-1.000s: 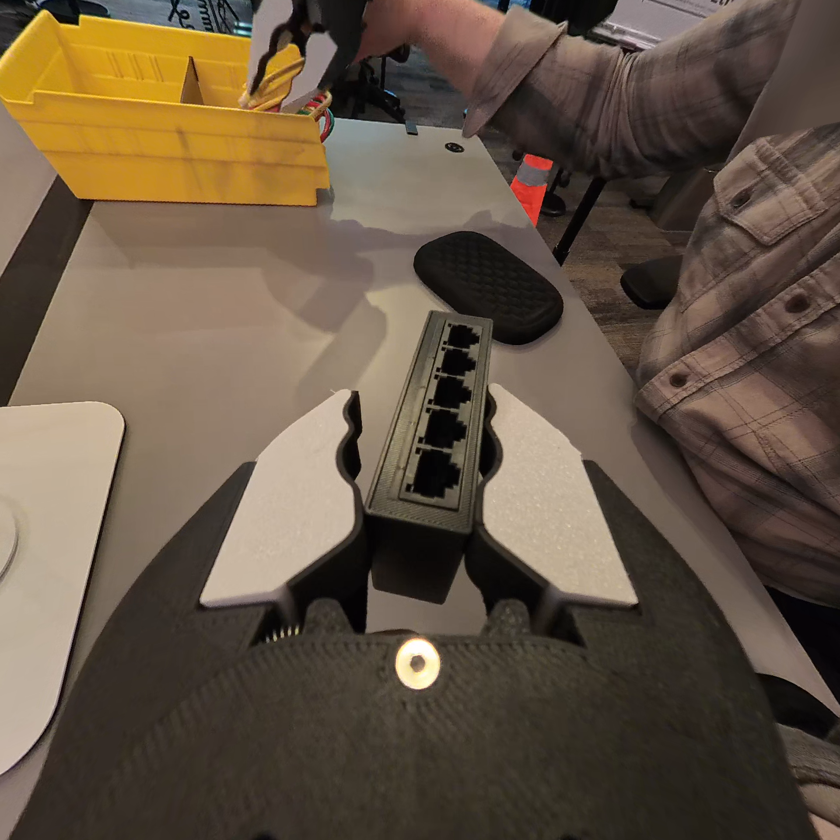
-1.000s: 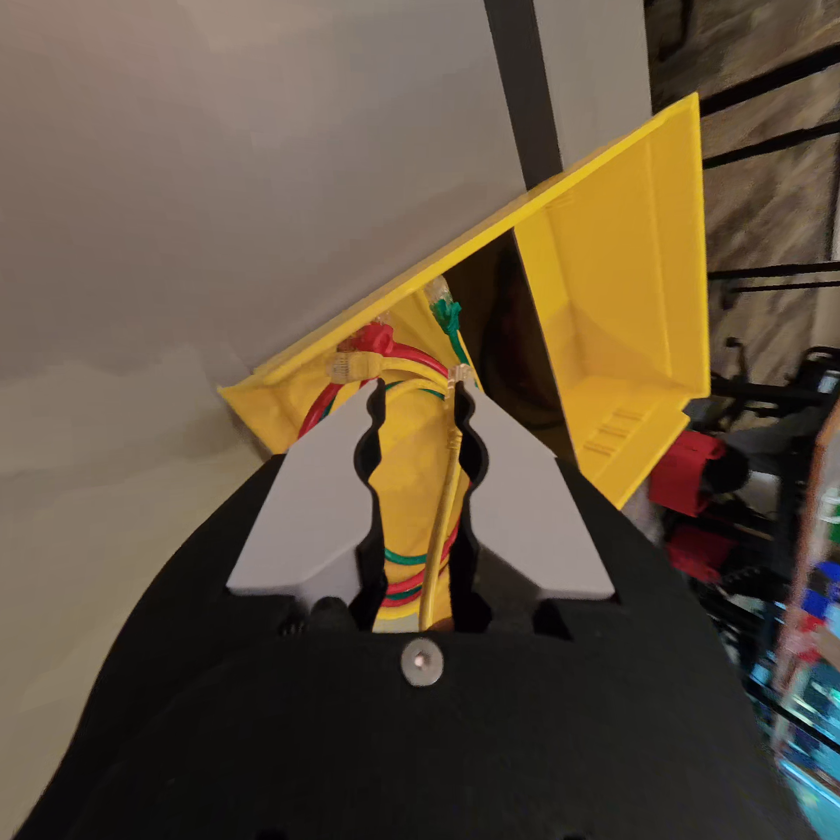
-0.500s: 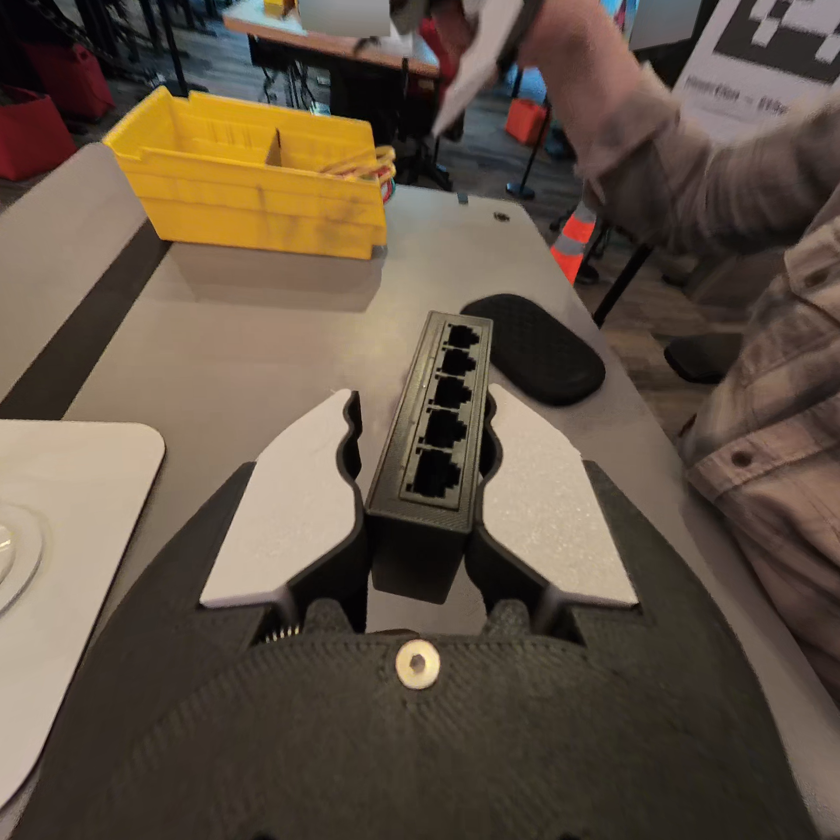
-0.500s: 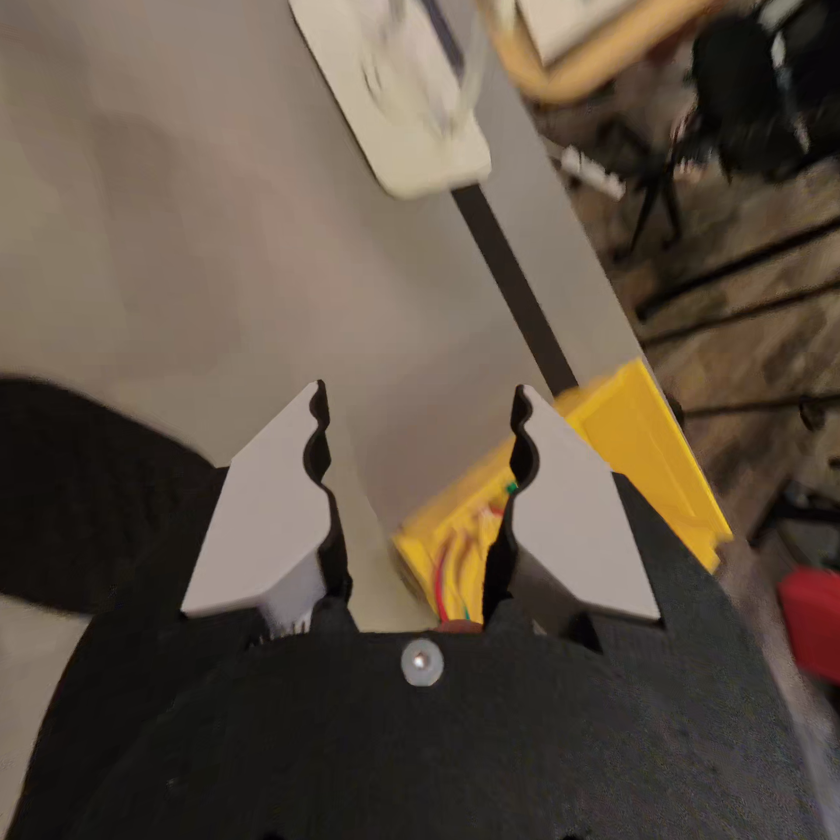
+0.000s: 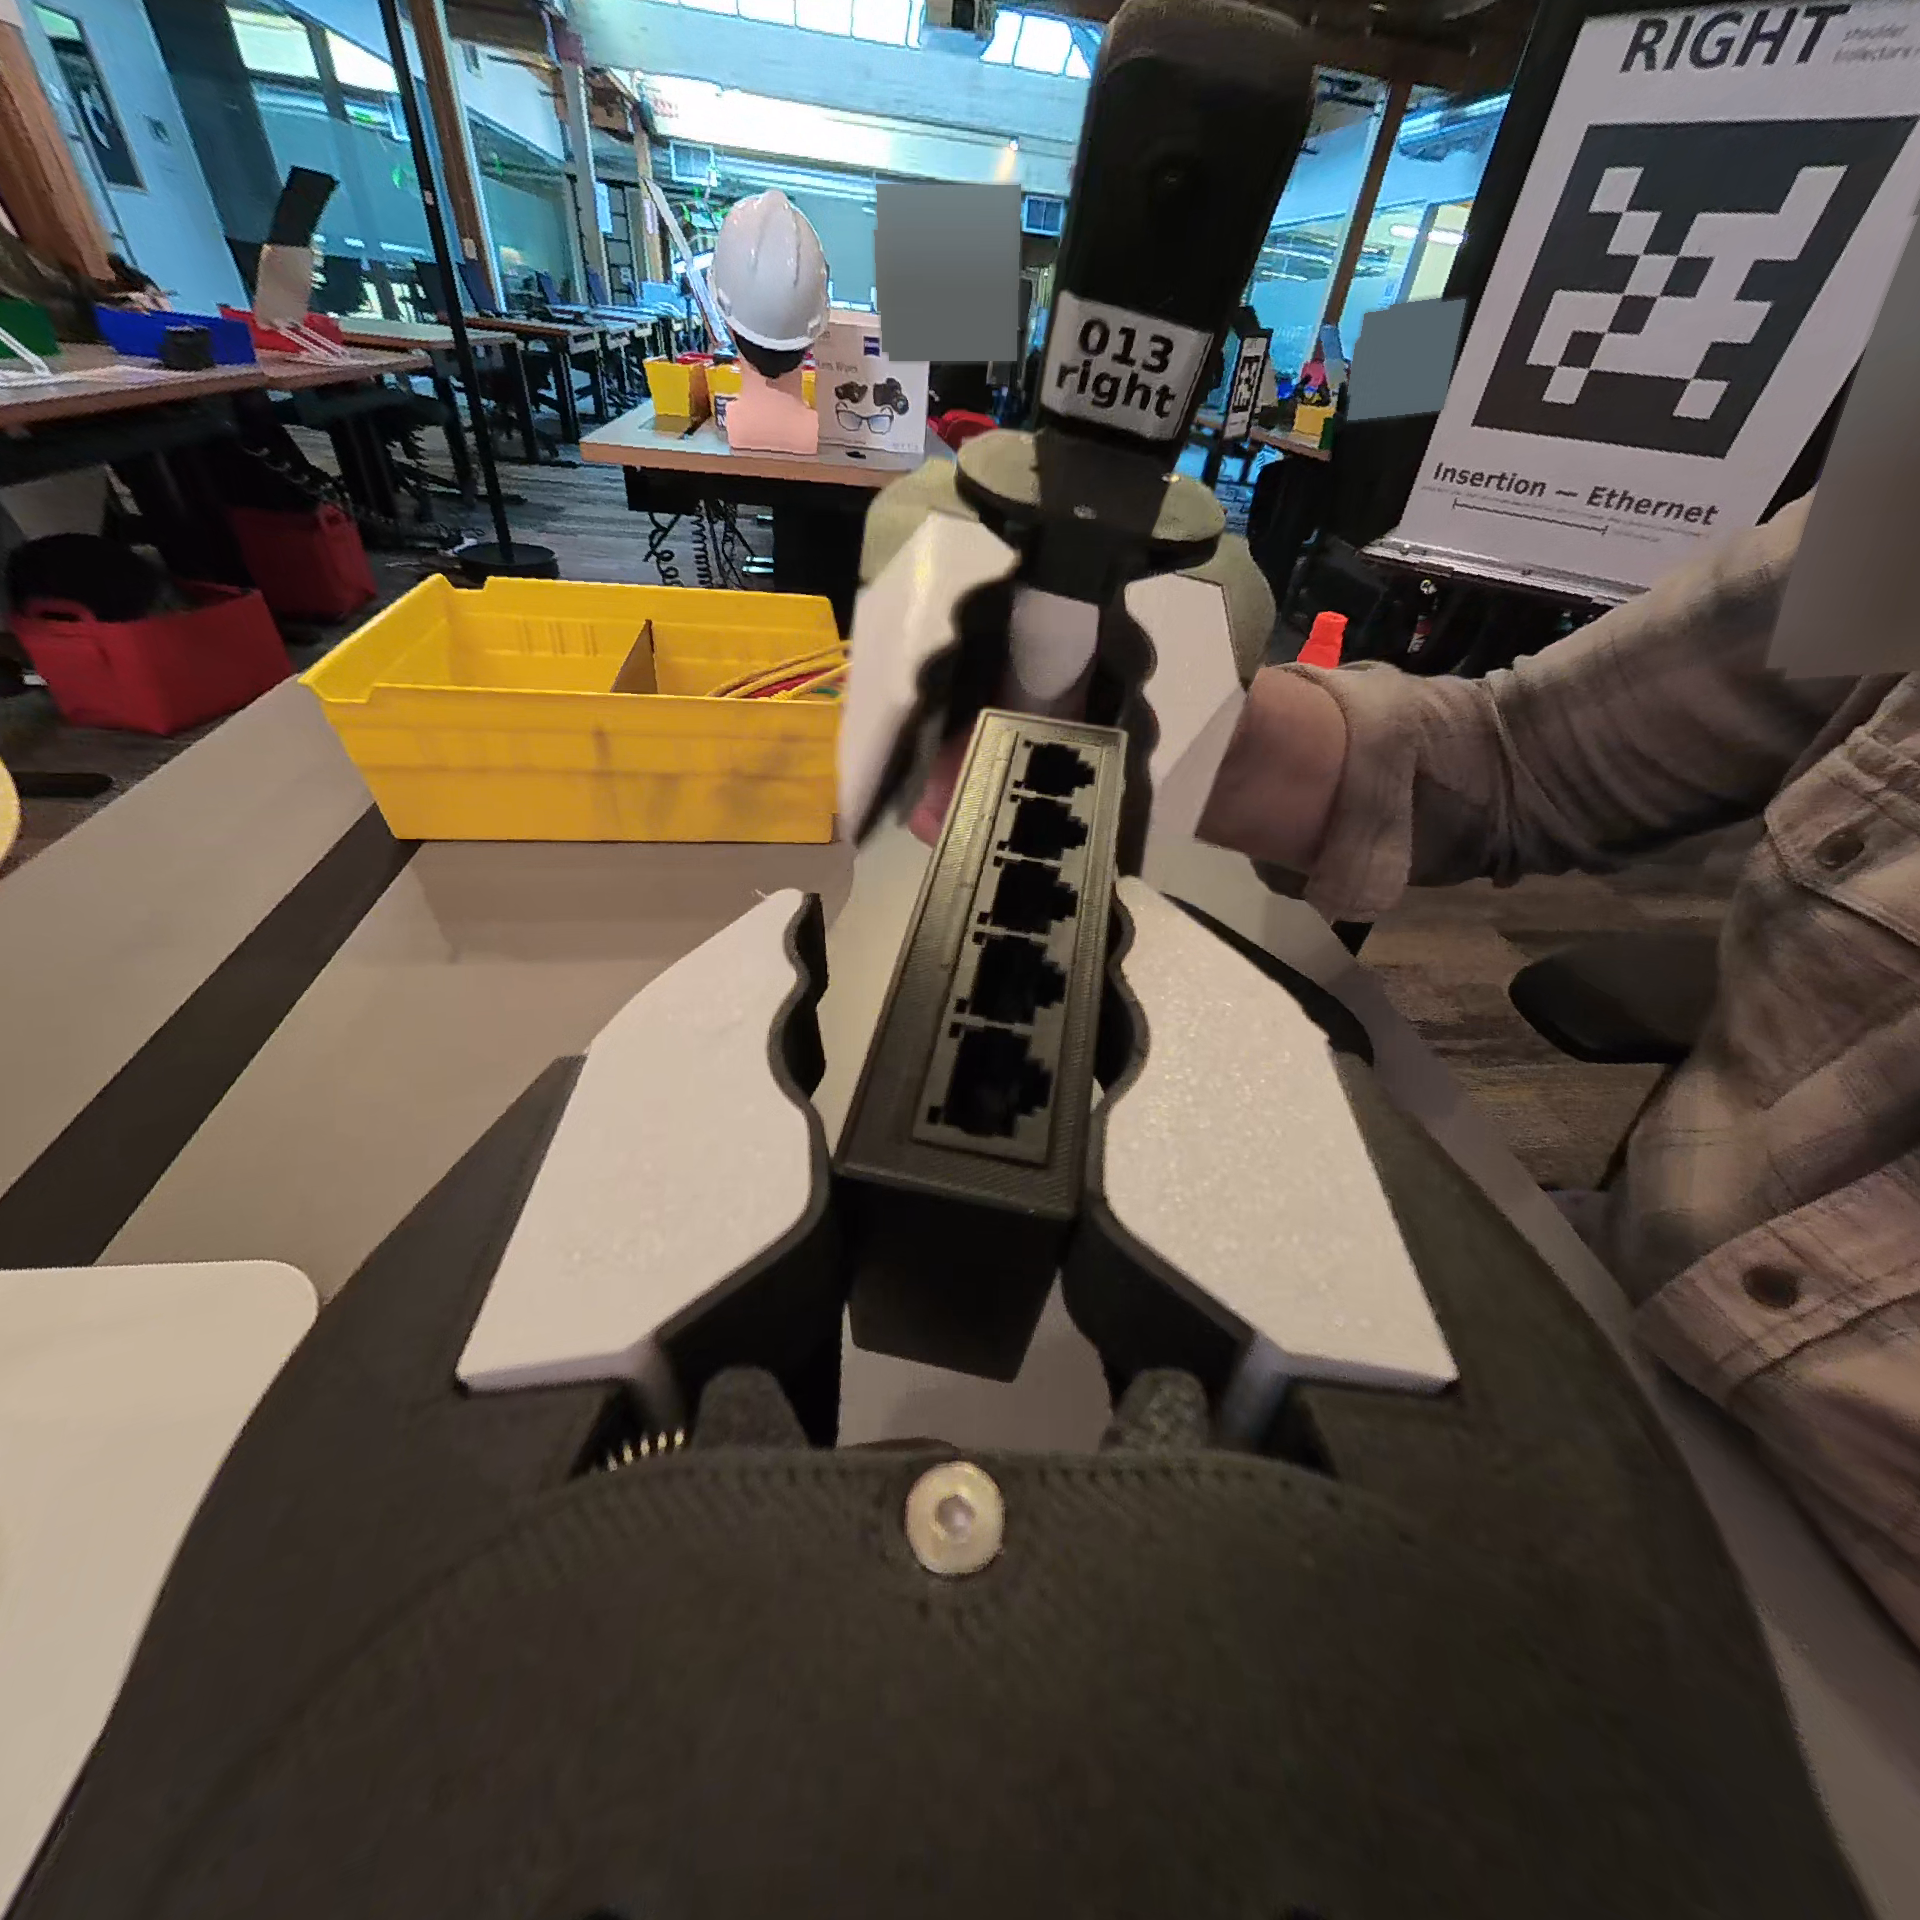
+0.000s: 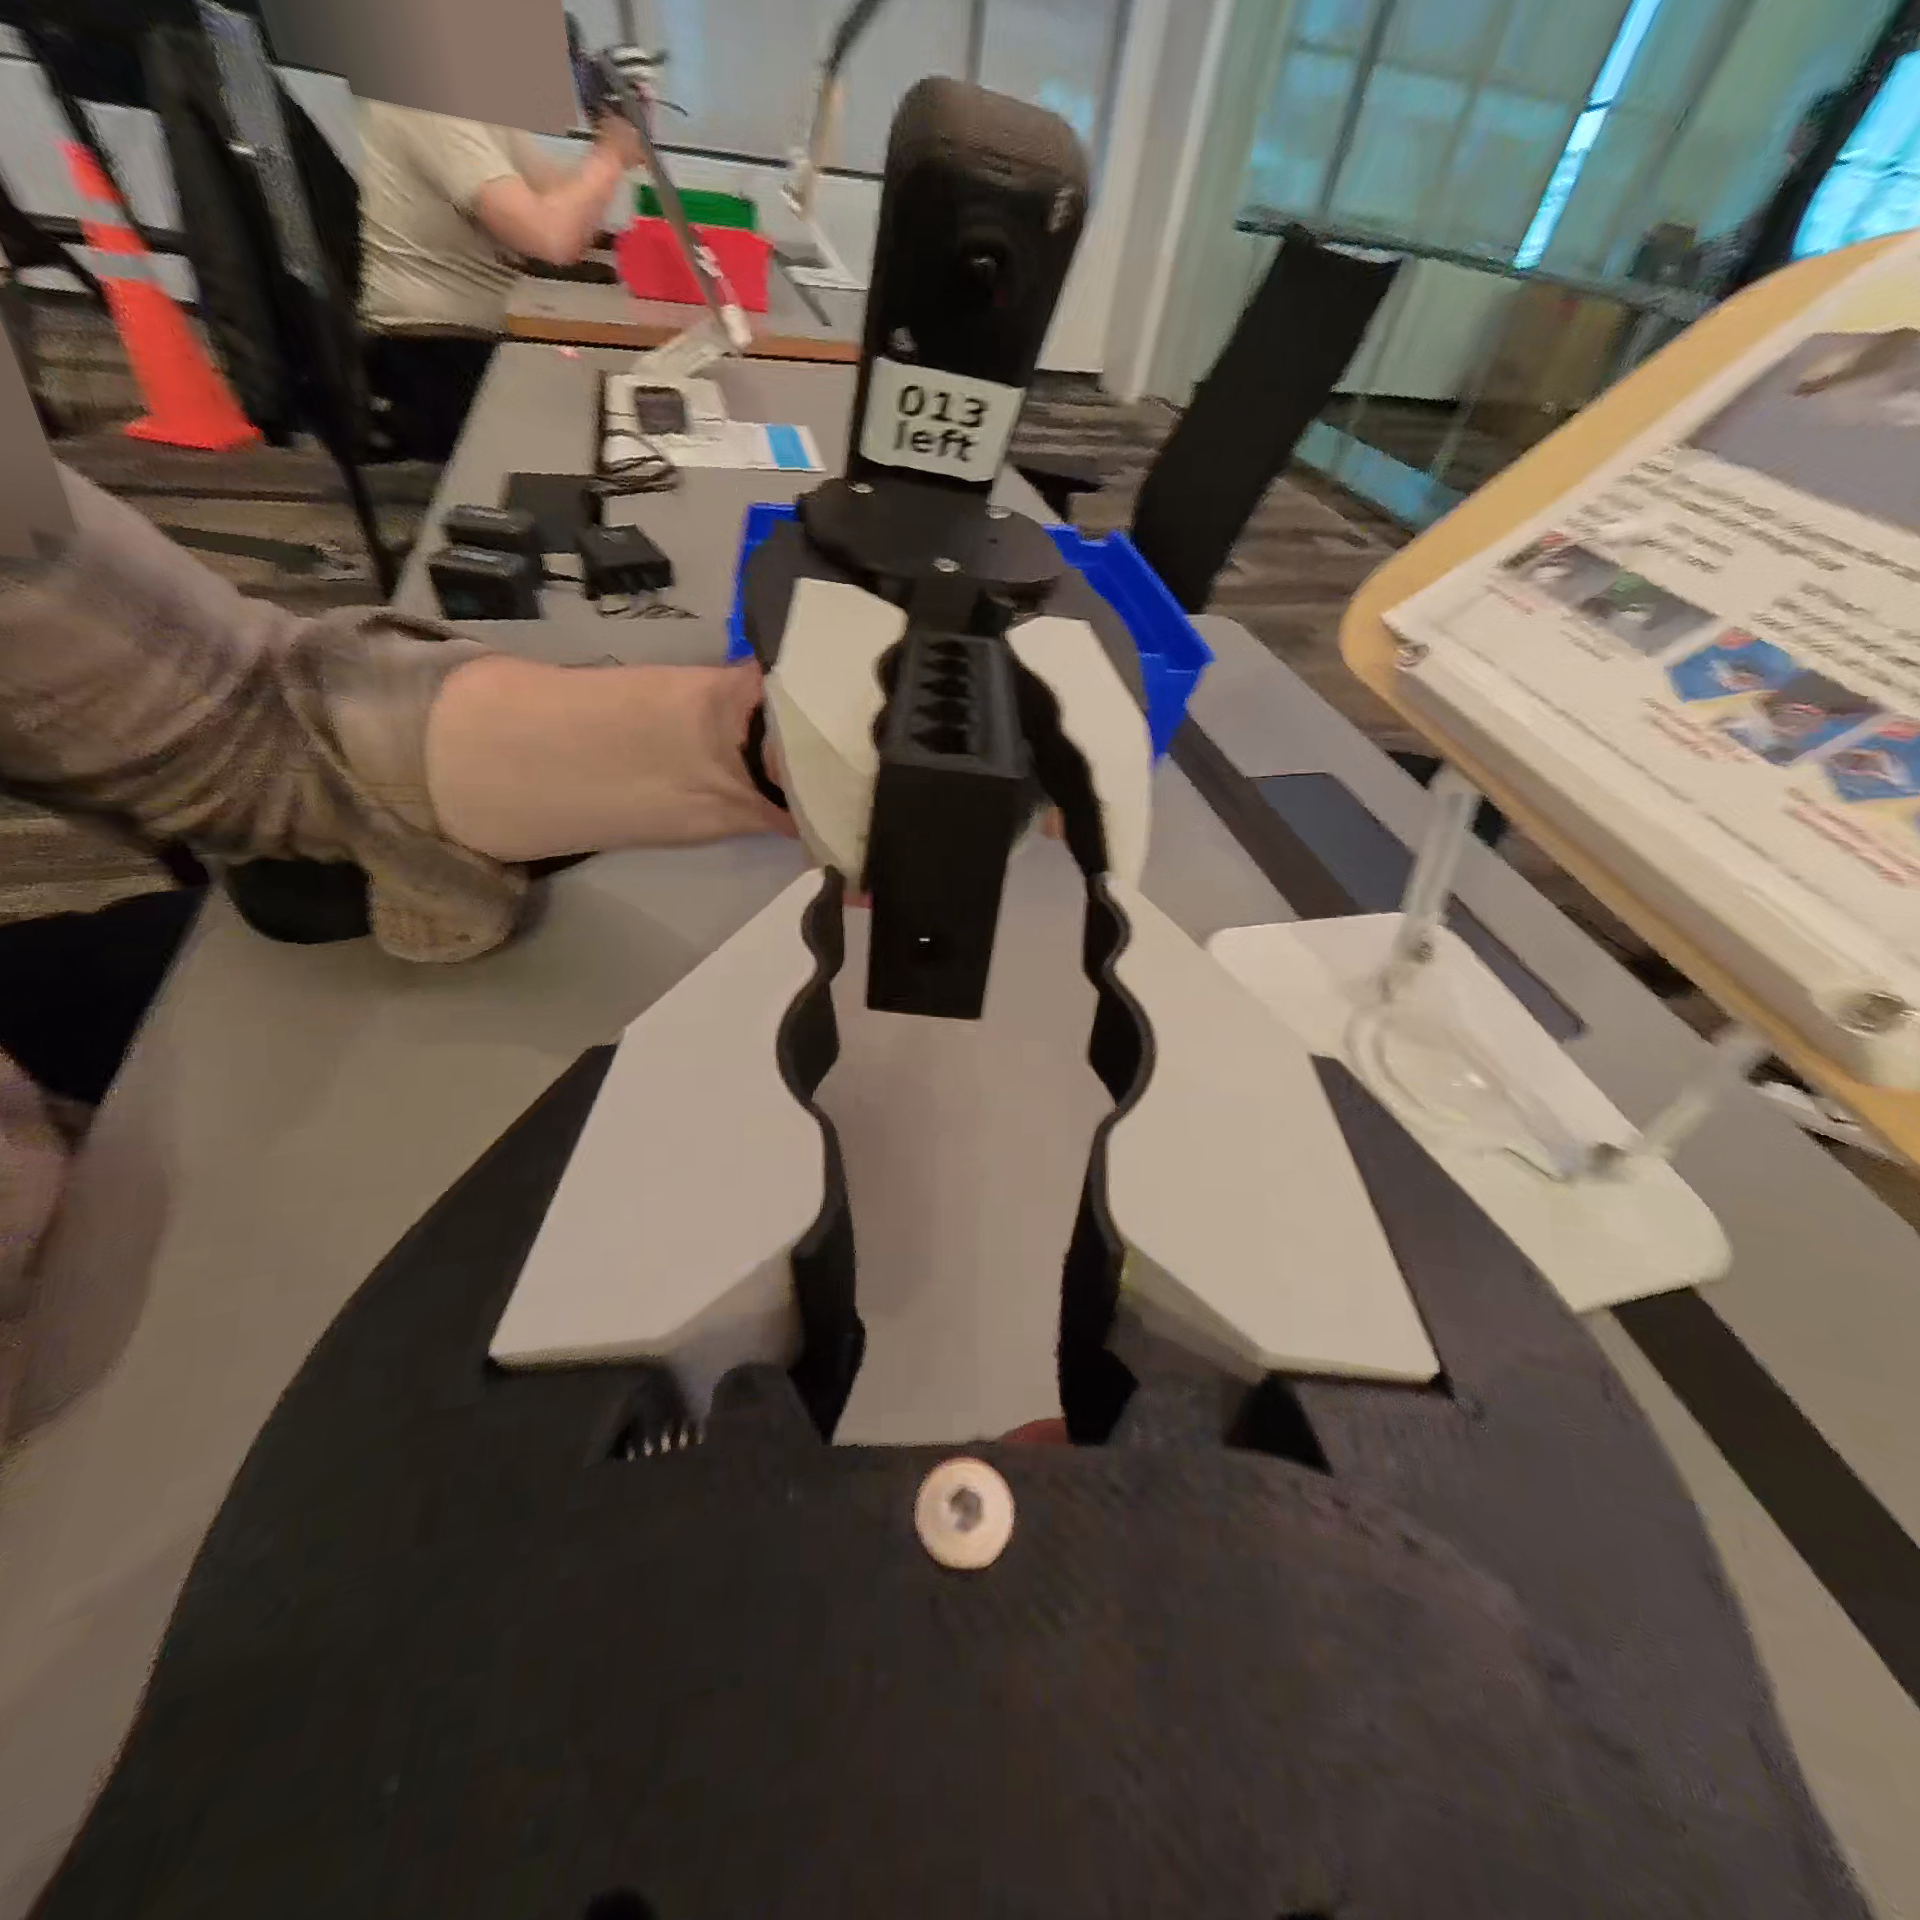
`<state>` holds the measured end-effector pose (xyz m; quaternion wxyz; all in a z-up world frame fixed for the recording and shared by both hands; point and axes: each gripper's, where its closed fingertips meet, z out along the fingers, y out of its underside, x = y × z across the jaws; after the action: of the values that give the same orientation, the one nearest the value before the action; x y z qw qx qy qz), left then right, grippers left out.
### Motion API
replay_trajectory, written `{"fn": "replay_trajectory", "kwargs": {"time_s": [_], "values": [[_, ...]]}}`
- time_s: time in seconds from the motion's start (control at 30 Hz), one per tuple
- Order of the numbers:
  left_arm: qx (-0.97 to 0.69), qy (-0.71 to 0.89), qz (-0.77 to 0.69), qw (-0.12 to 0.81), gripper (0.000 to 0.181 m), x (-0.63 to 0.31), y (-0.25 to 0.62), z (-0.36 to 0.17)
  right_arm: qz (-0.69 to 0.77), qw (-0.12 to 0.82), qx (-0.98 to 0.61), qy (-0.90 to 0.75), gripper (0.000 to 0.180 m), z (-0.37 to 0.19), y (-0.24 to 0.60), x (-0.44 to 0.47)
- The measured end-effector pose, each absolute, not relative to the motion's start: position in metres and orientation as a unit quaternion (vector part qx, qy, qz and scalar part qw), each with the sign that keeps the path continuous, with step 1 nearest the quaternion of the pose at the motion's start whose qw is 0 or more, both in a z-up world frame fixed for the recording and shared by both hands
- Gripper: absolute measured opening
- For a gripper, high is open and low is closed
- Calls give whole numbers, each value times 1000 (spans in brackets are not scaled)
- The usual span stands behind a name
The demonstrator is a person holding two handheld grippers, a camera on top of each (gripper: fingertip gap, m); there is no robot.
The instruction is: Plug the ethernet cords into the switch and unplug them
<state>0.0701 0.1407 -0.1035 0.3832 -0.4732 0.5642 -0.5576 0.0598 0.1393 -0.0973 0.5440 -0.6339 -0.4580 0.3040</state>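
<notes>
While our left gripper (image 5: 961,1039) clamps the switch (image 5: 992,997) — ports up
Right gripper (image 6: 961,1039) gapes empty; switch's long axis runs toward 12 — its end between our tips.

I am clamping the black switch (image 5: 987,997) between my left gripper (image 5: 961,925) fingers, its row of empty ports facing up. Beyond the switch's far end, my right gripper (image 5: 1039,717) is facing me with its jaws apart and nothing between them. Left of that far end, the yellow bin (image 5: 582,717) is sitting on the grey table (image 5: 343,1029), with coloured cords (image 5: 790,681) lying inside.
</notes>
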Motion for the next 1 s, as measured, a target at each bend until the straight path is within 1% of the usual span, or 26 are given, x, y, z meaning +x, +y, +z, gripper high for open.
{"fn": "replay_trajectory", "kwargs": {"time_s": [0.03,0.1,0.17,0.2,0.23,0.33,0.47,0.5,0.57,0.6,0.63,0.73,0.83,1.0], "values": [[-473,563,-553,391,49,70,142,-103,313,536,-632,-464,39,-99,137,56],[-469,561,-560,391,50,70,140,-99,316,530,-626,-477,35,-103,134,53],[-462,549,-574,395,50,70,138,-93,308,521,-632,-484,37,-111,134,51],[-462,551,-574,392,50,72,136,-94,313,522,-627,-486,29,-111,132,49],[-460,556,-573,388,50,73,133,-95,314,530,-622,-484,27,-110,131,47],[-457,555,-577,388,50,76,130,-96,309,545,-615,-479,26,-109,131,46],[-457,563,-577,376,51,77,127,-98,330,537,-621,-466,25,-111,131,50],[-452,567,-579,372,56,76,125,-97,337,533,-622,-464,25,-110,131,52],[-441,572,-583,372,60,68,125,-91,342,527,-625,-463,25,-110,131,59],[-438,573,-586,369,59,64,125,-88,345,518,-628,-468,25,-112,130,62],[-441,577,-582,365,55,60,127,-87,348,514,-627,-471,25,-113,129,66],[-462,612,-541,346,43,58,126,-101,369,500,-624,-474,25,-111,124,74],[-479,639,-521,302,41,66,118,-124,388,494,-621,-469,25,-110,123,77],[-501,646,-488,307,53,87,120,-153,385,486,-625,-474,25,-118,122,72]]}}
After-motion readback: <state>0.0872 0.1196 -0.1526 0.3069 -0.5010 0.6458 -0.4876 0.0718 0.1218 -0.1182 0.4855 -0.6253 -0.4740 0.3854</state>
